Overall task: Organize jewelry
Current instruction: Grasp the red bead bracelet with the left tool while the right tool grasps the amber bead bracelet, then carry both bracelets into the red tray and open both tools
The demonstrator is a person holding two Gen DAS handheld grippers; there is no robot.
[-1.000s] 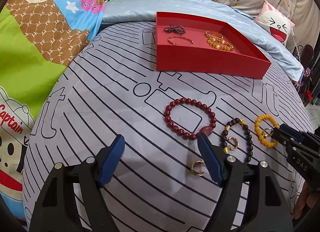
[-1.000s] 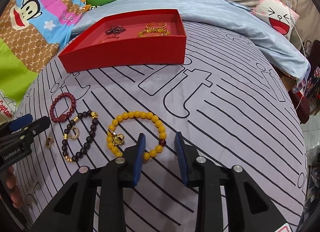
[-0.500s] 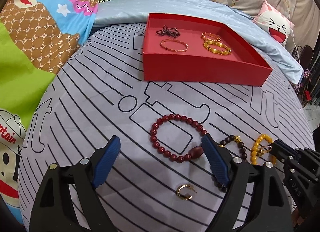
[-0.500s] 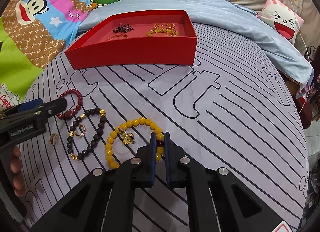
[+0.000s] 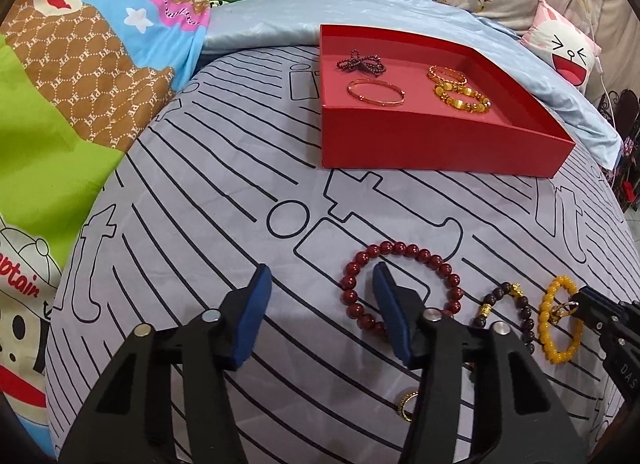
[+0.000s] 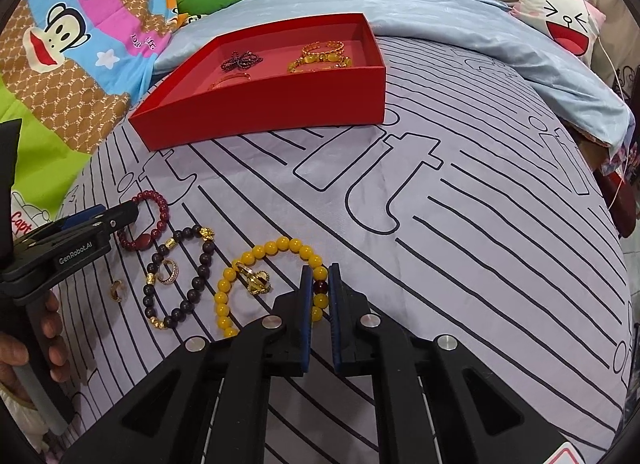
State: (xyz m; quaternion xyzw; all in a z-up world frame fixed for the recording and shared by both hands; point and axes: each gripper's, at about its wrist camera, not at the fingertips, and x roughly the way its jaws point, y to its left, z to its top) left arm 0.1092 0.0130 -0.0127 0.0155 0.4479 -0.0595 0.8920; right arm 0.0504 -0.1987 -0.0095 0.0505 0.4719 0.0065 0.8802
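Closing around the red bracelet's [image 5: 402,289] left arc – left gripper [image 5: 320,310] straddling it; right gripper [image 6: 319,296] pinching yellow bracelet [image 6: 272,284].

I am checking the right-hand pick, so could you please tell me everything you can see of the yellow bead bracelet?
The yellow bead bracelet is a loop of glossy, round, amber-yellow beads with one dark red bead, lying flat on the striped grey sheet. The right gripper is shut on its near-right stretch, pinching around the red bead. A gold ring rests inside the loop. It lies beside the dark bead bracelet, apart from it.
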